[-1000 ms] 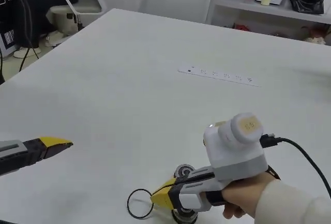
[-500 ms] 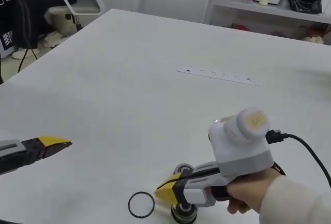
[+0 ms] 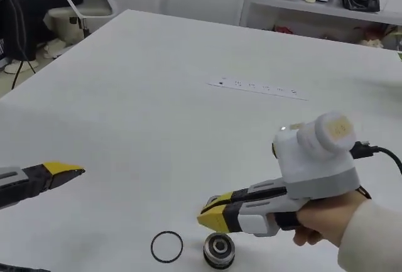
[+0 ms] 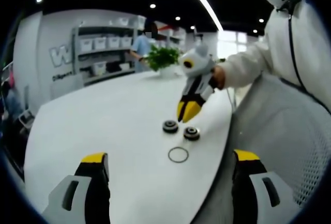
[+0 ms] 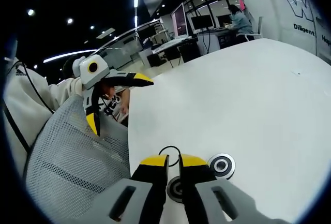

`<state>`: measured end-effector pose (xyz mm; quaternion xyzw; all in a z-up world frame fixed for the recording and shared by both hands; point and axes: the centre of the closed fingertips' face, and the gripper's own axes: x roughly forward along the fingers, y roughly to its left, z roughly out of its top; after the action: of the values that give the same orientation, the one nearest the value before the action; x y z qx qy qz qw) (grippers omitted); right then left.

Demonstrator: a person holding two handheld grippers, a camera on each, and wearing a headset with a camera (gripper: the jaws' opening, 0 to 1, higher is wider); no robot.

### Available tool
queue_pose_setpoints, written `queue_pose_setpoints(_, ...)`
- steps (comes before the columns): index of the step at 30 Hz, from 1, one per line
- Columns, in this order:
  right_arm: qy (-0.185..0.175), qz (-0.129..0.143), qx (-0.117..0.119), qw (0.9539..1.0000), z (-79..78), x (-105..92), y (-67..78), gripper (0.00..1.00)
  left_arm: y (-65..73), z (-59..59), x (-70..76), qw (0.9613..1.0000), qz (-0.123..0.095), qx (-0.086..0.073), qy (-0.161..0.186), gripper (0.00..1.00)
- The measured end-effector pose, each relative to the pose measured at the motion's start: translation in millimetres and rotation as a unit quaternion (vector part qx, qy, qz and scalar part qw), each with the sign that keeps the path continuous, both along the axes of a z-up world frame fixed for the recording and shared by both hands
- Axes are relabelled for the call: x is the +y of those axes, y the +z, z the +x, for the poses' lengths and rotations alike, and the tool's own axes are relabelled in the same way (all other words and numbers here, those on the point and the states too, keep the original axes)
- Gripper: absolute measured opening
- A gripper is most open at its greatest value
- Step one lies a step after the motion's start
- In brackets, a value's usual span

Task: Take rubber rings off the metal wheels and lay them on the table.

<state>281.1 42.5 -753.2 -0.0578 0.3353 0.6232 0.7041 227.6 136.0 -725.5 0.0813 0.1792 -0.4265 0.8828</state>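
We read "Diligent" on the wall point(image 5: 305, 26). Our right claw point(image 3: 207, 212), nearly closed and empty, hovers above a wheel point(image 3: 219, 249). A ring point(image 3: 167, 246) lies just beside it on the tabletop point(image 3: 157, 96). Our left claw point(image 3: 72, 171) gapes wide, empty.

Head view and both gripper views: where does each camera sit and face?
Head view: on the headset, facing forward and down at the table; left tongs, right tongs and a hand show.
Left gripper view: on the left tongs, facing across the table at the right tongs; own open jaws and a sleeve show.
Right gripper view: on the right tongs, facing over the table edge at the left tongs; own near-shut jaws show.
Shared by all three: the rubber ring and a metal wheel.
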Motion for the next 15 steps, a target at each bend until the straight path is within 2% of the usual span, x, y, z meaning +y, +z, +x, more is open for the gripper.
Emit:
queue_pose_setpoints(8, -0.022, 0.009, -0.017, 0.9996, 10.2, -14.5, 14.9, 0.08, 5.8, 6.3, -0.6, 1.0, 0.002, -0.006, -0.006, 1.0)
queue_pose_setpoints(15, -0.036, 0.017, -0.029, 0.9988, 14.5, -26.7, 24.1, 0.1, 10.2, 9.2, -8.2, 0.9997, 0.005, -0.01, -0.023, 0.97)
